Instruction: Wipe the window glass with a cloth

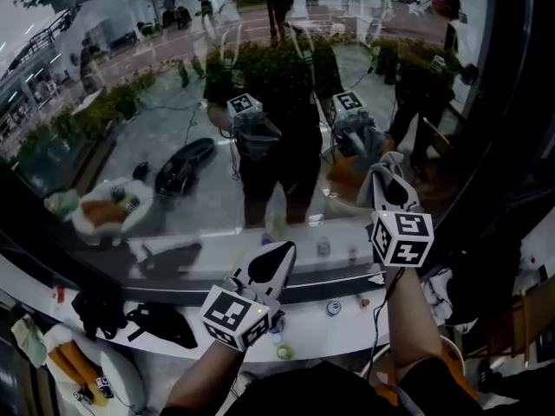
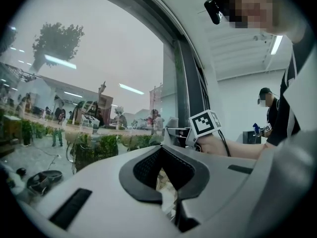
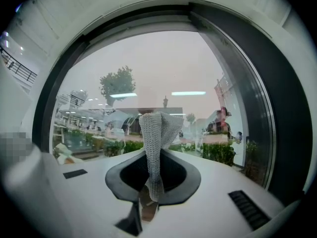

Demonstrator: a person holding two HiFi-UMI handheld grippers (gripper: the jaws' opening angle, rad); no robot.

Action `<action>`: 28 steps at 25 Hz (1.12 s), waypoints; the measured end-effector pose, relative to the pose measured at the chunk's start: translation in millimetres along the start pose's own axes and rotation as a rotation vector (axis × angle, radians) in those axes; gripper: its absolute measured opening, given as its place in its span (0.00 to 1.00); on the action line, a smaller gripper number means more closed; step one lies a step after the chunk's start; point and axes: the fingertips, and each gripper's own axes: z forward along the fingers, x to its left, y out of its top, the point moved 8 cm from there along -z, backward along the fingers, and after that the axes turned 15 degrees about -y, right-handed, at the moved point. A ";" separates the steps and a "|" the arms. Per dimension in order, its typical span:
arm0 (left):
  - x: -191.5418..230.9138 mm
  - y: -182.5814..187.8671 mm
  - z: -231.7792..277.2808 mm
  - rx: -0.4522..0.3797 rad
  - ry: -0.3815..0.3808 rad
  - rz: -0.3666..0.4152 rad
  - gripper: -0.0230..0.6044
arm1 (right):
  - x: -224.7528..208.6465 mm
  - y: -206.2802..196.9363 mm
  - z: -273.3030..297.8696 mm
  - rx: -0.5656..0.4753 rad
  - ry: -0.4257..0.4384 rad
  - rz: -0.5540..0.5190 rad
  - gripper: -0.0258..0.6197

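The window glass (image 1: 173, 102) fills the head view and mirrors the person and both grippers. My right gripper (image 1: 390, 187) is raised at the right, close to the pane, and shut on a pale mesh cloth (image 1: 382, 170). In the right gripper view the cloth (image 3: 157, 133) sticks up out of the shut gripper (image 3: 152, 185) with the glass (image 3: 148, 68) straight ahead. My left gripper (image 1: 271, 263) hangs lower, at the centre, above the sill. In its own view the left gripper (image 2: 166, 185) is shut with nothing pinched, and the right gripper's marker cube (image 2: 204, 123) shows beyond it.
A dark curved window frame (image 1: 512, 146) runs down the right side. A white sill (image 1: 191, 258) below the glass carries small caps or jars (image 1: 334, 308). A black bag (image 1: 160, 323) lies lower left. Another person (image 2: 267, 118) stands at the back right of the room.
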 end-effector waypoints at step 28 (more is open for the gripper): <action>32.5 -7.8 -166.3 -0.023 0.195 -0.037 0.05 | 192.2 28.4 -24.0 -0.035 0.178 -0.045 0.12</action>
